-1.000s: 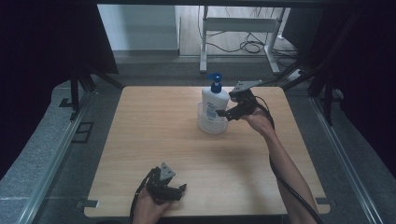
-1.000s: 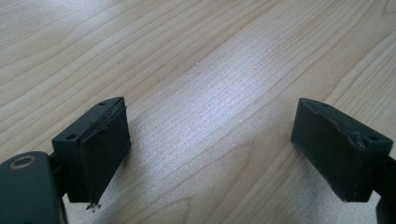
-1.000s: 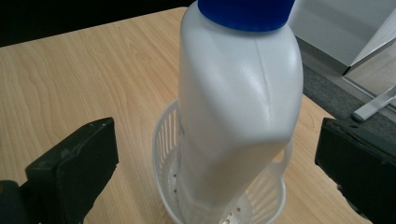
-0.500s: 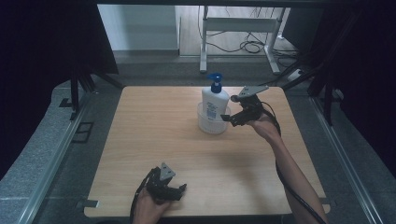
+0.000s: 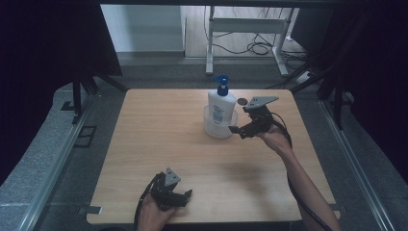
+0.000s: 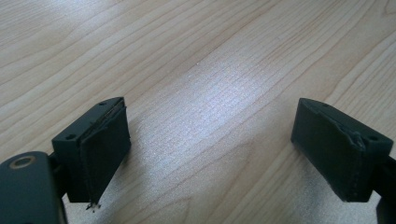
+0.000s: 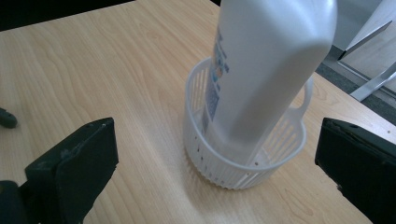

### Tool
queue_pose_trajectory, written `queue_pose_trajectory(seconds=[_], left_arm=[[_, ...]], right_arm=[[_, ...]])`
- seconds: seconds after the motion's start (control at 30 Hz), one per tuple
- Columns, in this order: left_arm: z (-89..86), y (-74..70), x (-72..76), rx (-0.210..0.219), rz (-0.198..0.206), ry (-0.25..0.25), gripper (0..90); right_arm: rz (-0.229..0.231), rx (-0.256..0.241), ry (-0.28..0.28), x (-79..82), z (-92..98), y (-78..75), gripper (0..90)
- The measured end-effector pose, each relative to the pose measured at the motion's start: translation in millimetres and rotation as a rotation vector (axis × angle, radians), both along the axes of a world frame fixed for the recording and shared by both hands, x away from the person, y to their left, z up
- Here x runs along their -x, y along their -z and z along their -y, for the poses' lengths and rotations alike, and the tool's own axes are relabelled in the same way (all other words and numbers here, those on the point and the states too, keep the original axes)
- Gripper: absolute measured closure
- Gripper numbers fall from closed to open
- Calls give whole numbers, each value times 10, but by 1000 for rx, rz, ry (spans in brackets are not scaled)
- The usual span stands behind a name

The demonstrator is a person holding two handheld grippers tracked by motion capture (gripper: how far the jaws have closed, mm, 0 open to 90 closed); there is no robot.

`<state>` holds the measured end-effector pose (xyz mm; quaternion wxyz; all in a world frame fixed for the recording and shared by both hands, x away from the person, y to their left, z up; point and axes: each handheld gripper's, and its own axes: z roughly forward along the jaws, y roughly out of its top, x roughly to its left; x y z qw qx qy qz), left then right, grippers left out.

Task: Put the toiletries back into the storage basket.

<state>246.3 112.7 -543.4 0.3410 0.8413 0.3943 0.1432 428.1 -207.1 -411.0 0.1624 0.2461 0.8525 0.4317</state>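
Pump bottle (image 5: pixel 221 107), white, standing in the basket (image 7: pixel 233 161): front label (image 7: pixel 217 70) carries blue and orange print, too small and blurred to read. No other lettering, brand or number legible

Bottle (image 5: pixel 222 106) and basket (image 5: pixel 219 129) before right tool (image 5: pixel 236 130)

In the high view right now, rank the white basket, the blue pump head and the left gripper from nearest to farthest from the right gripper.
From the right gripper:
1. white basket, just beside its open jaws, towards table centre.
2. blue pump head, atop the bottle standing in the basket, farther back.
3. left gripper, at the table's near edge.
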Motion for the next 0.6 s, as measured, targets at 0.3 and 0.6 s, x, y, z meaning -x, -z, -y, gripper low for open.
queue_pose_trajectory(seconds=[0.3,0.6], left_arm=[[0,-1,0,-2,-1,0,110],[0,-1,0,-1,-1,0,110]], right_arm=[[12,18,-6,141,46,50,0],[12,12,16,293,161,92,0]])
